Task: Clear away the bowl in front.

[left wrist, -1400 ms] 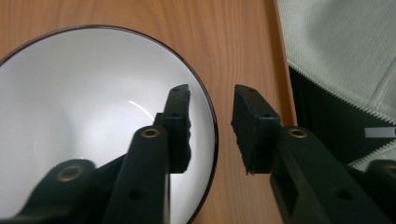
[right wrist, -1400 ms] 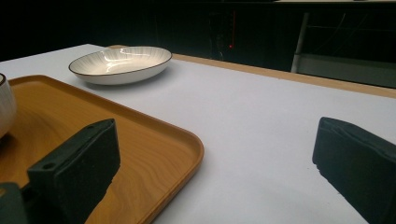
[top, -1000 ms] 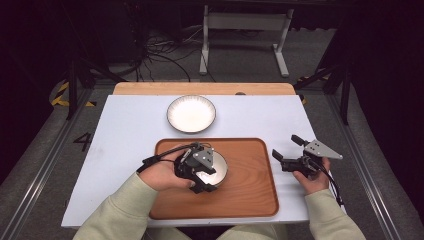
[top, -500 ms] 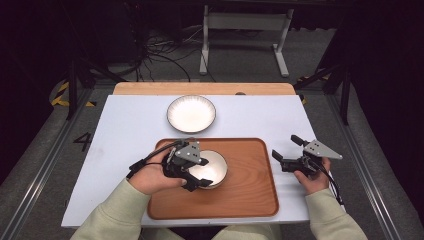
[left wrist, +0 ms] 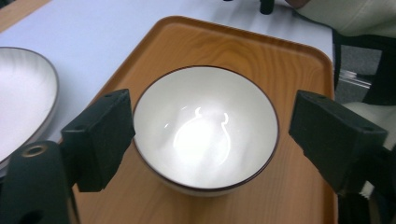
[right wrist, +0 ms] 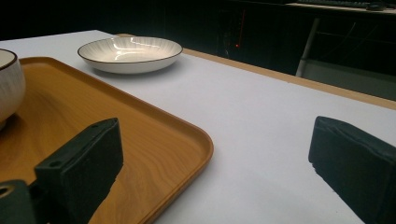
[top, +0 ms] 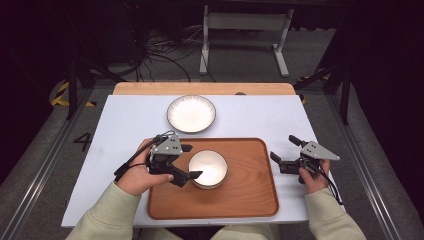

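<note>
A white bowl (top: 209, 168) with a dark rim stands upright on the left half of a wooden tray (top: 250, 195). My left gripper (top: 192, 162) is at the bowl's left side, and its jaws have just been opening. In the left gripper view the bowl (left wrist: 205, 128) lies just ahead of the wide-apart jaws of the left gripper (left wrist: 212, 116), and neither pad presses on it. My right gripper (top: 283, 148) hovers open by the tray's right edge, nothing between its jaws. The right gripper (right wrist: 219, 140) looks across the tray's corner (right wrist: 187, 135).
A shallow white plate (top: 191, 113) rests on the white tabletop (top: 260, 115) behind the tray; it is also in the right gripper view, plate (right wrist: 130, 53). A wooden strip (top: 205, 88) runs along the table's far edge. A metal stand (top: 245, 30) is on the floor beyond.
My left gripper has drawn back to the left off the bowl and its jaws have spread. The bowl stays on the tray. The right gripper has not moved.
</note>
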